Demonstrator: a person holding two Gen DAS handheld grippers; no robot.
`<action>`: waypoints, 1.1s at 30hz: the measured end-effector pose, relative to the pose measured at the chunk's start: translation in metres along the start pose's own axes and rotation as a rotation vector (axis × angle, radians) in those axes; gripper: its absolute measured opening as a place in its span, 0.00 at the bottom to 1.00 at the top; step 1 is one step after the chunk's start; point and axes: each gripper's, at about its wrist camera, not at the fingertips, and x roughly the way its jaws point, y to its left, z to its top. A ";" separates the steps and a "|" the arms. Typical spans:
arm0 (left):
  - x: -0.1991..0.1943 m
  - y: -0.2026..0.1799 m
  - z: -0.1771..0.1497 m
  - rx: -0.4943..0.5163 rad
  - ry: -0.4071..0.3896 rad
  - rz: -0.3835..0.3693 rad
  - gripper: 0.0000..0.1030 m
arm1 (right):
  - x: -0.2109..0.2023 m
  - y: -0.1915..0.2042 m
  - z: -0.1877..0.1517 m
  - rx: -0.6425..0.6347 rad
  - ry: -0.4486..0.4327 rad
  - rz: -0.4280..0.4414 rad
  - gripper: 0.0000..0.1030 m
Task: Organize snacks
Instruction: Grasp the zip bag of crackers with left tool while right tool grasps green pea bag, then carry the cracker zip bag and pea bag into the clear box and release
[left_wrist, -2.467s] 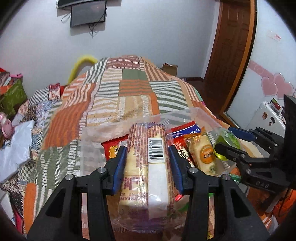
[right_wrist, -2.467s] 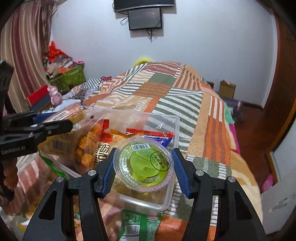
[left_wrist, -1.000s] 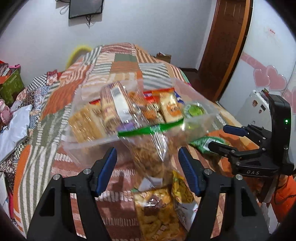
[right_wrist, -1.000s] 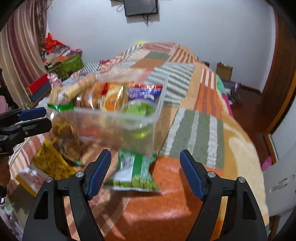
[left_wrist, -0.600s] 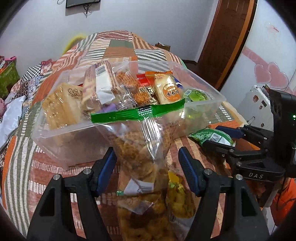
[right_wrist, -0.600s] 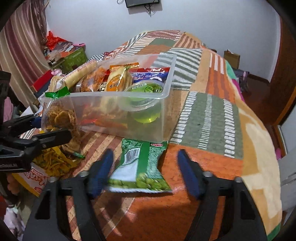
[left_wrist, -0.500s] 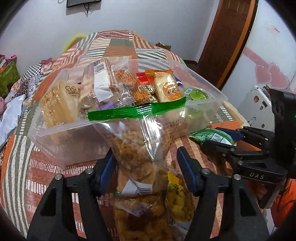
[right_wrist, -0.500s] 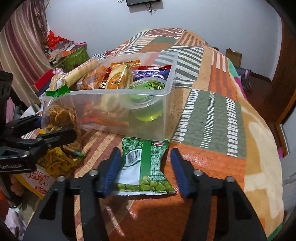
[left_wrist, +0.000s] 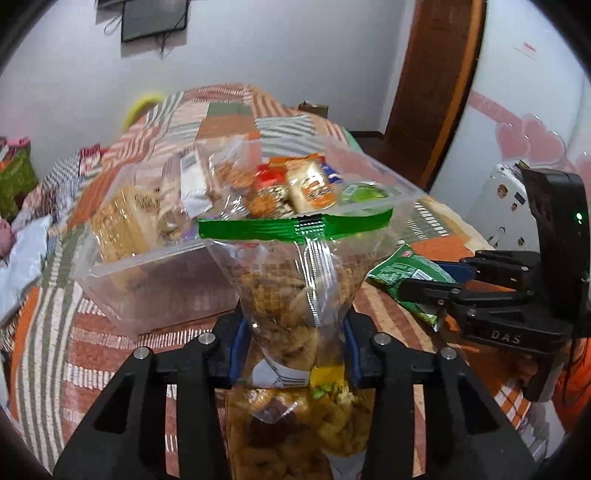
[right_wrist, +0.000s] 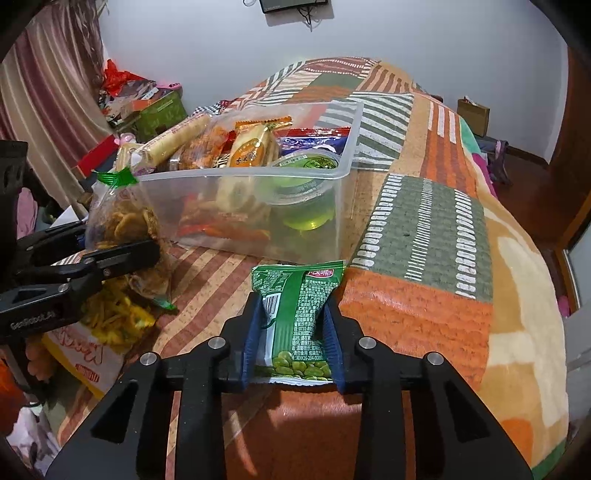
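Note:
A clear plastic bin (left_wrist: 155, 269) (right_wrist: 343, 122) holding several snacks stands on the patchwork bed. My left gripper (left_wrist: 293, 341) is shut on a clear bag of fried snacks with a green top seal (left_wrist: 295, 280); the bag stands in front of the bin's near wall and also shows in the right wrist view (right_wrist: 122, 229). My right gripper (right_wrist: 293, 332) is shut on a green pack of peas (right_wrist: 295, 310), which lies on the blanket just before the bin. The green pack also shows in the left wrist view (left_wrist: 402, 273).
A yellow snack bag (left_wrist: 295, 424) (right_wrist: 110, 317) lies under the clear bag. A green jelly cup (right_wrist: 306, 173), a biscuit roll (right_wrist: 173, 140) and orange packets fill the bin. Boxes and clutter (right_wrist: 147, 107) sit left of the bed; a wooden door (left_wrist: 436, 88) stands far right.
Both grippers let go of the biscuit roll and jelly cup into the bin, drew back and came down. The left closed on the clear snack bag, the right on the green pea pack.

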 end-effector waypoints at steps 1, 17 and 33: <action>-0.003 -0.003 0.000 0.013 -0.011 0.008 0.40 | -0.002 0.001 0.000 -0.001 -0.003 0.000 0.28; -0.046 -0.002 0.030 -0.019 -0.120 -0.011 0.40 | -0.058 0.012 0.026 -0.026 -0.186 -0.004 0.27; -0.044 0.013 0.081 -0.047 -0.175 -0.024 0.39 | -0.066 0.014 0.076 -0.046 -0.331 -0.035 0.27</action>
